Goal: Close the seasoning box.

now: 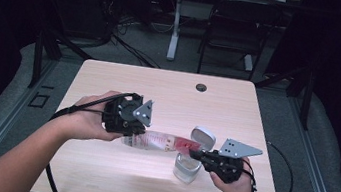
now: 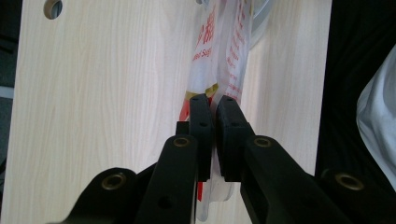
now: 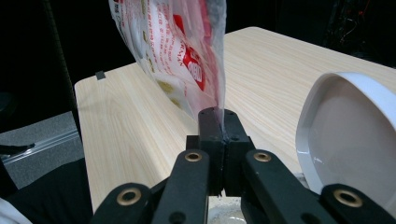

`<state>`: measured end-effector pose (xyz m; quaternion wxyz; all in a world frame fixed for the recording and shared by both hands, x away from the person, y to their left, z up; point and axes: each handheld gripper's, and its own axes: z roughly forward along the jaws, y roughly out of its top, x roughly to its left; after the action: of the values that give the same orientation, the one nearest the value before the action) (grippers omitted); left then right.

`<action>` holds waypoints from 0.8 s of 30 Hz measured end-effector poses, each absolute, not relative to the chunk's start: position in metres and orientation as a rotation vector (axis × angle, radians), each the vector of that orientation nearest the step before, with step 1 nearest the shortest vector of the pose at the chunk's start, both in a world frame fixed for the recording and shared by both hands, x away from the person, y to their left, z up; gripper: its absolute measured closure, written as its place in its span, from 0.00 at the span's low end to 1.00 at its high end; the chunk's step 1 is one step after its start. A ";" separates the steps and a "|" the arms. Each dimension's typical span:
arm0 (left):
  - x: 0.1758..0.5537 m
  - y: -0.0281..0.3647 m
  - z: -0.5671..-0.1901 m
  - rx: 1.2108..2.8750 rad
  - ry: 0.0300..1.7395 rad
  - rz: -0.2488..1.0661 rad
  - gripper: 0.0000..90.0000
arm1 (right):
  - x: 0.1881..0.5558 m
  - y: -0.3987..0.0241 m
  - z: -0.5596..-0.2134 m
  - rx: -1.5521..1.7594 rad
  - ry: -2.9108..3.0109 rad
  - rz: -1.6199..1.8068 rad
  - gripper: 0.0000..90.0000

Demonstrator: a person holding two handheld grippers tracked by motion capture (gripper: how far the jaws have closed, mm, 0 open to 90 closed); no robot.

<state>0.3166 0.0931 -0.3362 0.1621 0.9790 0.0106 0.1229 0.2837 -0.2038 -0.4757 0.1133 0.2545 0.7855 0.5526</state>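
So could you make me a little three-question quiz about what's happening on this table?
1. True or false: both grippers pinch the same plastic bag.
2. What does the bag's red-printed end hang above?
A. a lidded container
B. a chair
C. the table's cable hole
3. How does the container's lid stand?

Key
1. True: the left gripper and the right gripper each clamp one end.
2. A: the clear container.
3. Flipped up, open.

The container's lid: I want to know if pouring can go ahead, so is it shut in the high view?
No: the lid stands flipped up behind the open container, beside the bag.
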 end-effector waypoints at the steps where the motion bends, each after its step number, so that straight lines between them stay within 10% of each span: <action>1: 0.317 0.093 -0.336 2.795 0.027 0.350 0.96 | 0.284 -0.204 -0.476 0.748 2.304 1.622 1.00; 24: 0.316 0.086 -0.331 2.835 -0.009 0.378 0.98 | 0.283 -0.203 -0.479 0.761 2.297 1.638 1.00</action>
<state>0.3163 0.0862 -0.3314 0.1401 0.9815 -0.0032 0.1308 0.2835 -0.2033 -0.4790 0.1098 0.2589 0.7813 0.5572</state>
